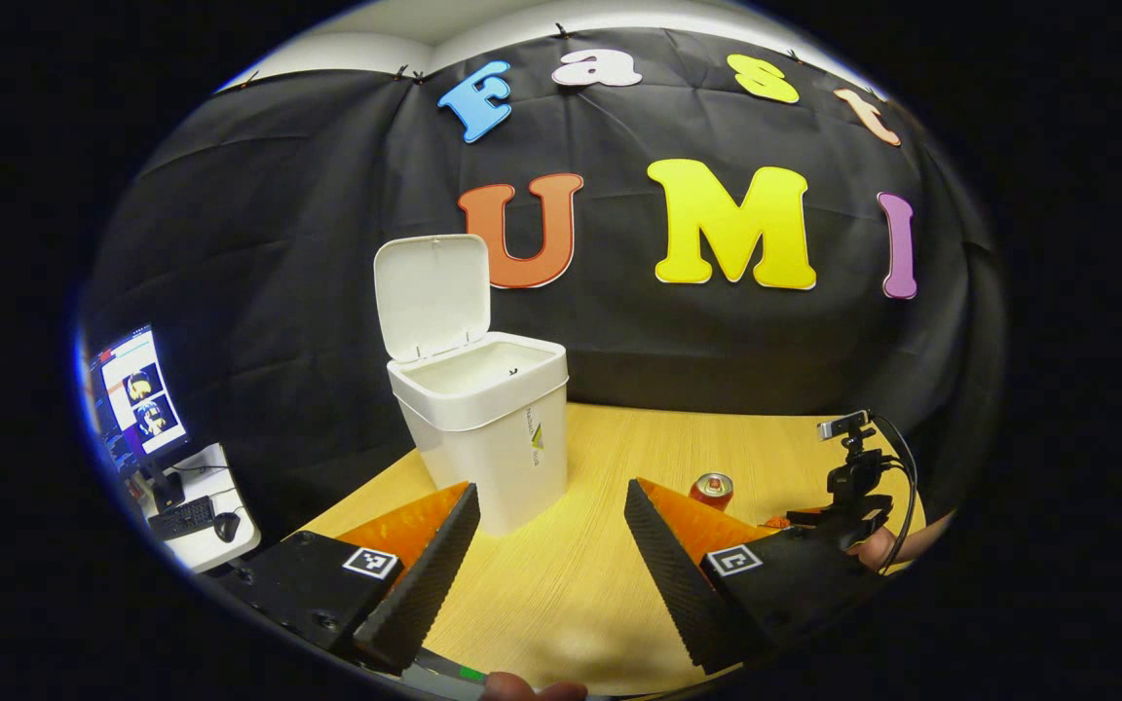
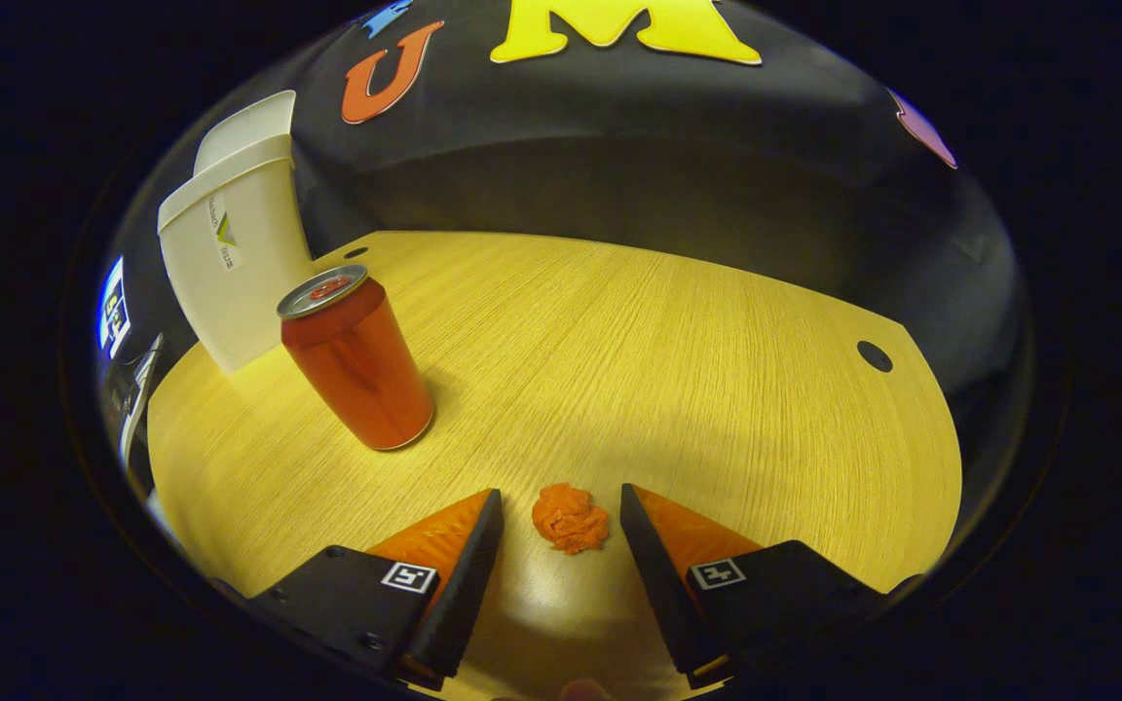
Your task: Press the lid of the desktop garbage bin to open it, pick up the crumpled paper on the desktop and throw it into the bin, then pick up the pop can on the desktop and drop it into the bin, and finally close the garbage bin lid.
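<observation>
The white desktop bin (image 1: 488, 428) stands on the wooden table with its lid (image 1: 432, 295) flipped up. My left gripper (image 1: 551, 506) is open, just in front of and right of the bin. Past its right finger stands the red pop can (image 1: 713, 489), and farther right the other gripper (image 1: 853, 487) with a hand behind it. In the right gripper view, the crumpled orange paper (image 2: 571, 519) lies on the table between the tips of my open right gripper (image 2: 561, 511), not touched. The can (image 2: 356, 362) stands upright to the left, with the bin (image 2: 235, 253) behind it.
The table (image 2: 668, 370) has a small dark hole (image 2: 875, 355) near its far right edge. Off its left side, a lower desk carries a monitor (image 1: 137, 399), a keyboard (image 1: 181, 516) and a mouse (image 1: 227, 527).
</observation>
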A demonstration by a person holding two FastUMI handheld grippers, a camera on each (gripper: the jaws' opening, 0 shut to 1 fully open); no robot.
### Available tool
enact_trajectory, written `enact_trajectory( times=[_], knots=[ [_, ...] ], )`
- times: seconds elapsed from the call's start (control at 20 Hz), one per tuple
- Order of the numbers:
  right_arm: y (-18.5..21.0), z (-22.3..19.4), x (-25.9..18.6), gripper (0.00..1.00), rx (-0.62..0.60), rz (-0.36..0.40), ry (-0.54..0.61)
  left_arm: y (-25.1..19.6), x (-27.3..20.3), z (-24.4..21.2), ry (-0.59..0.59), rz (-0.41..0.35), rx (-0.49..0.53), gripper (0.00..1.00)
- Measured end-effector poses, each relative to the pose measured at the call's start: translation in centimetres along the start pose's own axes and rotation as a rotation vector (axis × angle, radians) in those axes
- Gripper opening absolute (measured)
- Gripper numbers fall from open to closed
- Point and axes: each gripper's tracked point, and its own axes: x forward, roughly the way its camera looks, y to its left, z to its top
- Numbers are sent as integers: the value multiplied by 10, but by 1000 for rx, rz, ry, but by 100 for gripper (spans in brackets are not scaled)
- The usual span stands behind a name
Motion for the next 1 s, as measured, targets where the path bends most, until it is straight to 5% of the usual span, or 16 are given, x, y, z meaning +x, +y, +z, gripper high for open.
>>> enact_trajectory(
  times=[0.25,0.35,0.5,0.55,1.0],
  knots=[
    [6,0,-2,59,8,-5,8,2,2,6,-11,-13,9,99],
    [5,-2,1,31,25,-22,22,3,3,9,-18,-20,17,98],
    [2,-2,-4,32,29,-54,39,7,4,15,-36,-36,26,99],
    [5,2,-9,19,44,-47,37,8,7,17,-42,-42,27,99],
    [35,79,-120,19,95,-36,-128,8,41,24,-79,-141,-16,99]
  ],
)
